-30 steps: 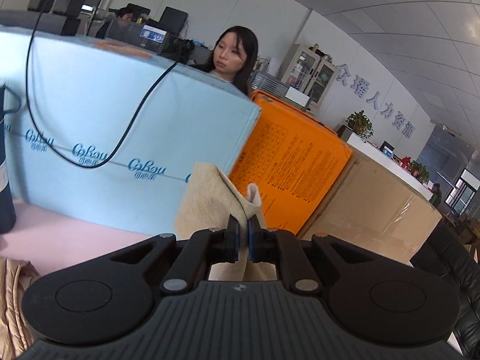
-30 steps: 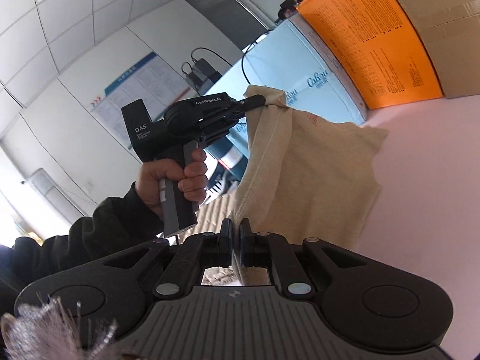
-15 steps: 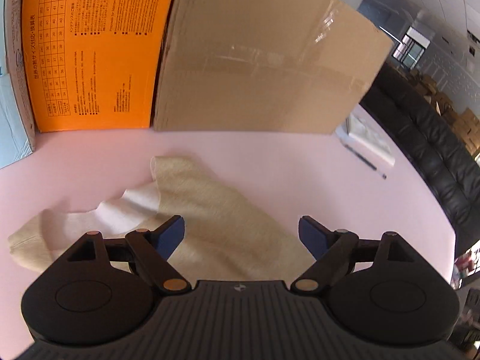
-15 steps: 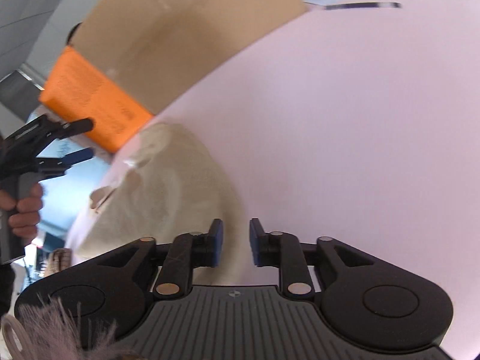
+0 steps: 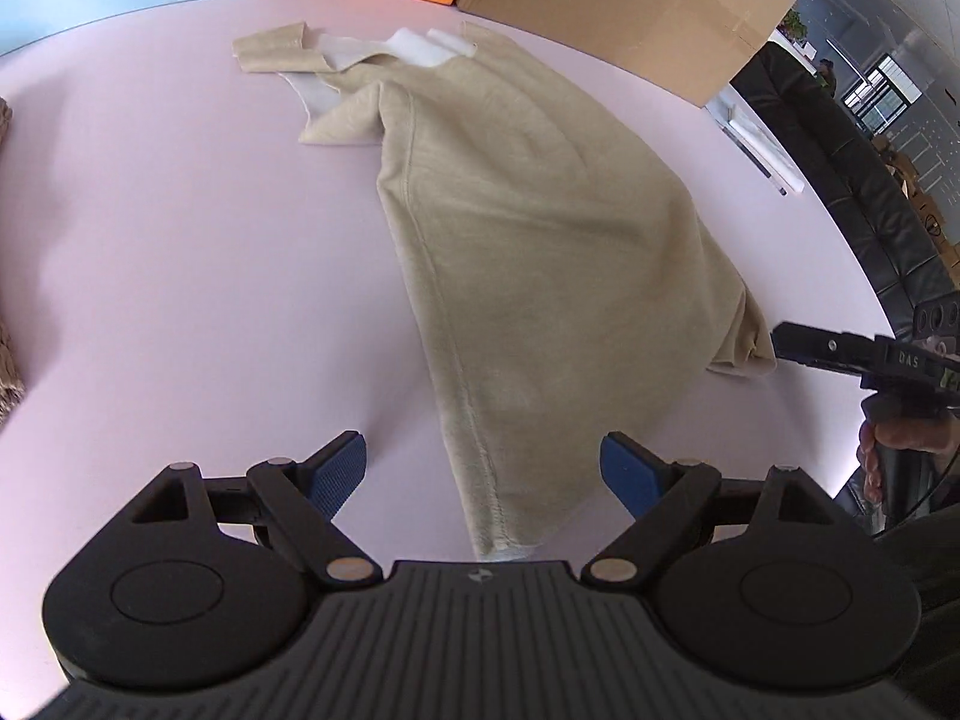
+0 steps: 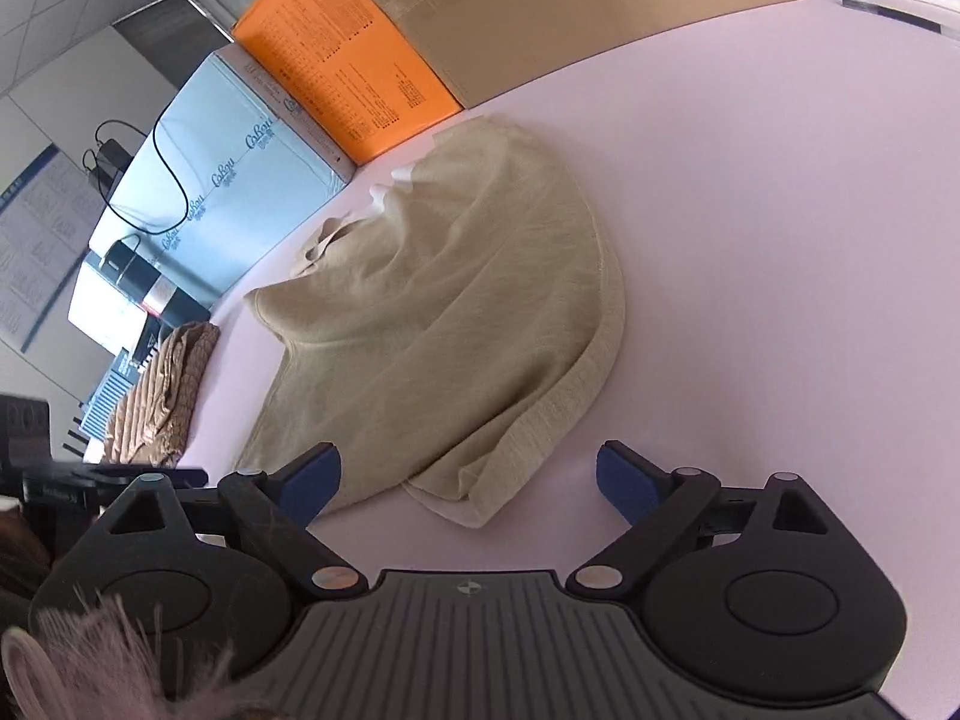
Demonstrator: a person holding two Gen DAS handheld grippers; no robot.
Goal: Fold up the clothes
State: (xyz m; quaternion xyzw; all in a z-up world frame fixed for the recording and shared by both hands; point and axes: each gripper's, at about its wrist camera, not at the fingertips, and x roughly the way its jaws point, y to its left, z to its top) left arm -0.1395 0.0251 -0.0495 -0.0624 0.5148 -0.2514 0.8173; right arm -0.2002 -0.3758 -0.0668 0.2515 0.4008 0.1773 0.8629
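Note:
A beige knit sweater [image 5: 528, 228] lies loosely spread on the pink table [image 5: 180, 252], neck end toward the boxes, hem end toward me. It also shows in the right wrist view [image 6: 456, 312]. My left gripper [image 5: 483, 471] is open and empty, just above the sweater's near corner. My right gripper [image 6: 468, 480] is open and empty, just above the sweater's ribbed hem corner. The right gripper also shows at the right edge of the left wrist view [image 5: 840, 354], beside the sweater's other corner.
A cardboard box [image 5: 630, 6], an orange box [image 6: 348, 78] and a light blue box [image 6: 228, 180] line the table's far edge. A brown striped garment [image 6: 162, 396] and a dark flask [image 6: 144, 282] sit at the left. A black sofa [image 5: 870, 210] stands beyond the right edge.
Both grippers held the sweater up shut one second ago. They have let it go; it now lies on the table. Both grippers have opened wide and pulled back over its near edge.

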